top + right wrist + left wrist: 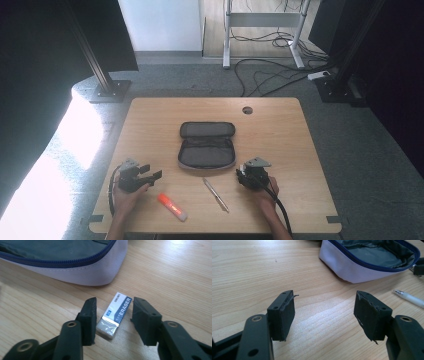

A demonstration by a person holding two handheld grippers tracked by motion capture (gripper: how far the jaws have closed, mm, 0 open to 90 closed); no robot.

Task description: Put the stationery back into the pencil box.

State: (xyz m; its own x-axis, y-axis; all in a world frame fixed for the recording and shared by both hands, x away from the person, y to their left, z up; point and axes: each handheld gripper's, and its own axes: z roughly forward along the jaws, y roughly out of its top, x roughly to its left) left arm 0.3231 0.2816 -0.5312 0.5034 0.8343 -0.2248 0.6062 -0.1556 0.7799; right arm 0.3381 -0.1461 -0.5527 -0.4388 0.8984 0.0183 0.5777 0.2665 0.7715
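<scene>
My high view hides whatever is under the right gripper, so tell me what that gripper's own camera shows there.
Observer: An eraser in a blue and white sleeve printed ERASER lies flat on the table, between the jaws of the right gripper.
Operator: Report whether the pads are on it.
Observer: Not yet. A gap shows beside the eraser, so the jaws stand open around it.
Operator: Now give me the left gripper.
Observer: The left gripper has its jaws wide open, with only bare wood between them.
</scene>
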